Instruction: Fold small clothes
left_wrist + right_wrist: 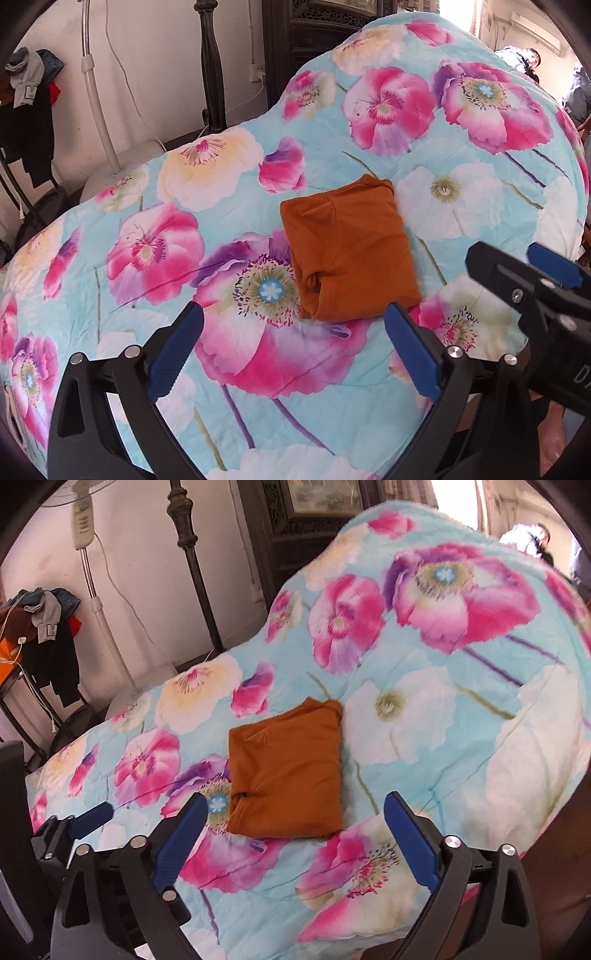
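Both wrist cameras look forward and down along their own fingers from near the folded brown garment (pixel 351 251), which both share. The left view sits left of it; the right view, somewhat blurred, seems slightly farther right. Both also share the floral quilt (pixel 424 782) under it and the fan stand (pixel 99 122) beyond.

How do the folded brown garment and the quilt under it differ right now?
The brown garment is one plain rust colour; the quilt is turquoise with big pink and white flowers. The garment is folded into a compact rectangle; the quilt lies spread out, much larger, beneath it. Both are soft fabric, and neither is gripped.
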The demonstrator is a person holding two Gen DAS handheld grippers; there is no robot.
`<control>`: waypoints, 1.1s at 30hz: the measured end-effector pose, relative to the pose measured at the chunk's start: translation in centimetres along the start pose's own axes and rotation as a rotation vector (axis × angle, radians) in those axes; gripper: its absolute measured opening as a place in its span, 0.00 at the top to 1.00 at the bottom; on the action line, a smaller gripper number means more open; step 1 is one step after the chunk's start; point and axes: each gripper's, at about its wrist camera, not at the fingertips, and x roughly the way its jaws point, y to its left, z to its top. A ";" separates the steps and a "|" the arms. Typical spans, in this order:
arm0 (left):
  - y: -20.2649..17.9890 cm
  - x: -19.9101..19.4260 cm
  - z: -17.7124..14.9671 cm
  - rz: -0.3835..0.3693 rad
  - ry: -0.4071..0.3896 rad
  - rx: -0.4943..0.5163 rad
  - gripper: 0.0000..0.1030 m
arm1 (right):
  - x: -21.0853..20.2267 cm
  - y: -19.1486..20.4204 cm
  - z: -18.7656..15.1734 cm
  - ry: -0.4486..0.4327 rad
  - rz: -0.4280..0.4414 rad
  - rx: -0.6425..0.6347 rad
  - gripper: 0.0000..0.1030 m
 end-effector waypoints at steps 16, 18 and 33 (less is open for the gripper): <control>0.7 -1.9 -0.2 0.016 0.022 -0.039 0.05 | -0.8 -1.7 -0.9 -0.010 -0.110 0.040 0.04; 0.4 -1.8 -0.1 0.030 0.027 -0.021 0.05 | -0.8 -1.5 -0.9 -0.010 -0.127 0.019 0.04; 1.9 -3.6 1.2 -0.035 -0.030 -0.087 0.04 | -2.4 -0.8 -2.3 0.007 -0.118 -0.042 0.04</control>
